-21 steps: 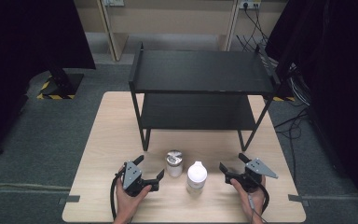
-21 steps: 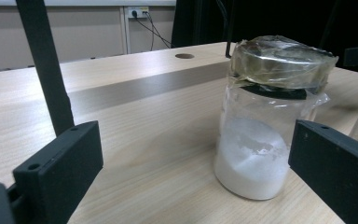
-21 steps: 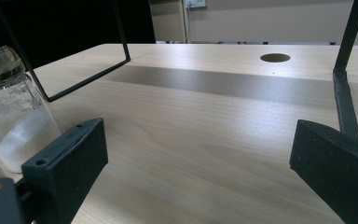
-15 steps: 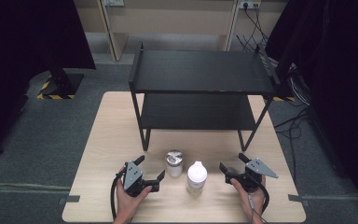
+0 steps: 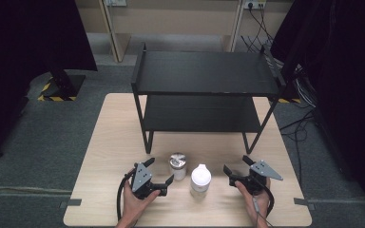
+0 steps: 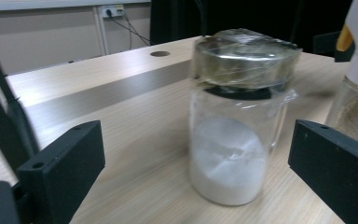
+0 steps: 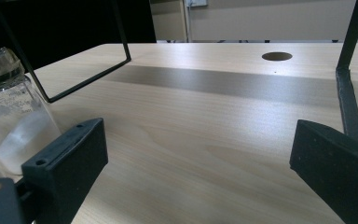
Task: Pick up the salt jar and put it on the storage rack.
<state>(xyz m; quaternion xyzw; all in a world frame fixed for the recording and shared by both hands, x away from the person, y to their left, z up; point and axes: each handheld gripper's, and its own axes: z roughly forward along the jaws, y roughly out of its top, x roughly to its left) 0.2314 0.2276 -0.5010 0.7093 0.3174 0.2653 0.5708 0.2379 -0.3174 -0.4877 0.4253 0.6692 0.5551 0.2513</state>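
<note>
Glass jars number two [image 5: 177,166] [image 5: 200,179], flanked by left claw [image 5: 158,173] and right claw [image 5: 234,166], both released.

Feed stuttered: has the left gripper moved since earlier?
No. The left gripper sits where it was, just left of the metal-lidded jar, jaws open.

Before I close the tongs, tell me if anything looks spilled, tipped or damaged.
Nothing stands out. The silver-lidded glass jar of white powder stands upright, lid on, between the open left tongs. The white-capped bottle beside it is upright too. No powder shows on the wooden table.
</note>
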